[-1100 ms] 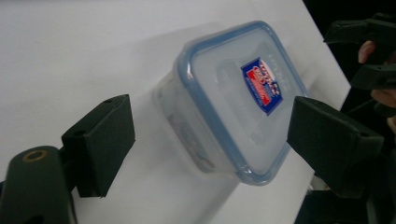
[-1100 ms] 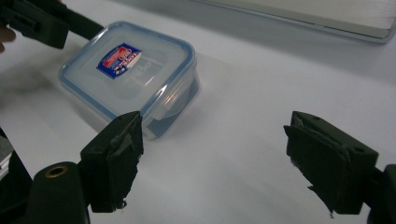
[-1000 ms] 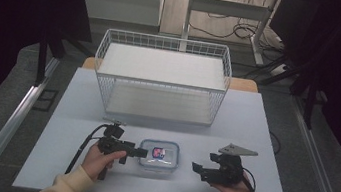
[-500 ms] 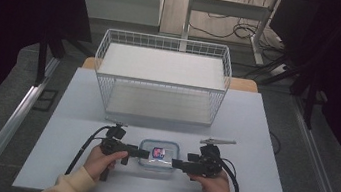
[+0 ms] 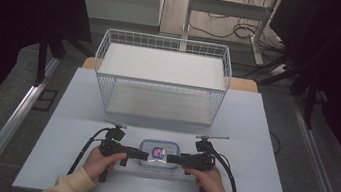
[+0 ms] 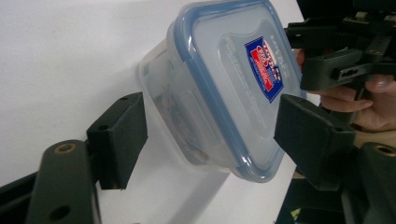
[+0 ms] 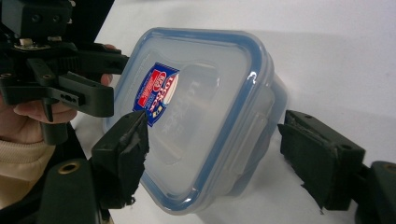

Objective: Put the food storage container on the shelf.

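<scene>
Container (image 6: 224, 88), left gripper view: the lid's upper corner is cut off by the top edge, and the contents behind the cloudy wall cannot be made out. Lid label (image 7: 156, 93): print too small to read. Left gripper (image 6: 210, 135): both jaw bases run off the bottom edge. High view: forearms cut off at the bottom edge; the 2 grippers' jaw tips merge with the container's ends, so contact cannot be told.

food container (image 6: 219, 88): clear, blue-rimmed lid, red-white-blue label (image 6: 266, 67) | left gripper (image 6: 205, 133): black jaws, brass-coloured rivets | right gripper (image 7: 212, 156): black jaws | wire basket (image 5: 161, 77): white | table (image 5: 263, 139): pale grey-white | sleeves (image 5: 69, 188): cream | floor (image 5: 5, 108): grey
</scene>
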`<action>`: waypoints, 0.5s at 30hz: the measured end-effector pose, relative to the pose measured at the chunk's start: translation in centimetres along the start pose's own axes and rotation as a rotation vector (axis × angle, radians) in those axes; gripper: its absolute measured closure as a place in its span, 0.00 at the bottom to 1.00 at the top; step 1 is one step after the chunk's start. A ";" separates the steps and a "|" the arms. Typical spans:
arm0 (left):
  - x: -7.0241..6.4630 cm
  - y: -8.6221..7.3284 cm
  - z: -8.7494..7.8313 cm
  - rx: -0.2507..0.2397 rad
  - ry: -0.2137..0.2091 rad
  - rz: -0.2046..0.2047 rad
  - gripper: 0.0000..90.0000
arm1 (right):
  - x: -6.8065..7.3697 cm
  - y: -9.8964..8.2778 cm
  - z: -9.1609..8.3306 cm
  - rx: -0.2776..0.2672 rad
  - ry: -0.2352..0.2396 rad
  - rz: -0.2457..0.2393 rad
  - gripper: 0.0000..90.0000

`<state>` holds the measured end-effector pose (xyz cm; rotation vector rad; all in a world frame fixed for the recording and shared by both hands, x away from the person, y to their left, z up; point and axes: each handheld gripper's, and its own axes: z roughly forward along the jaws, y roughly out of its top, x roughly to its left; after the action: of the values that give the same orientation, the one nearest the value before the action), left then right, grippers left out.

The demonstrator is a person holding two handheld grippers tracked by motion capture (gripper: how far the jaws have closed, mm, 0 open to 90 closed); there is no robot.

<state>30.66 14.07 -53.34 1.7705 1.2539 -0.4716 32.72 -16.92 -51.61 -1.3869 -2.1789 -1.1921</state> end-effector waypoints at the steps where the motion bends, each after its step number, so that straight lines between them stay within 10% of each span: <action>1: 0.1 0.0 0.0 -0.001 -0.010 -0.003 0.29 | 0.0 0.0 0.0 0.000 0.000 0.000 0.28; 15: 0.0 -0.2 -0.2 0.006 -0.026 -0.005 0.49 | -0.2 -0.2 -0.1 0.006 0.019 0.065 0.45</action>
<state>30.48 14.22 -53.28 1.7616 1.2405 -0.4998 32.68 -17.19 -51.74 -1.4270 -2.1068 -1.1699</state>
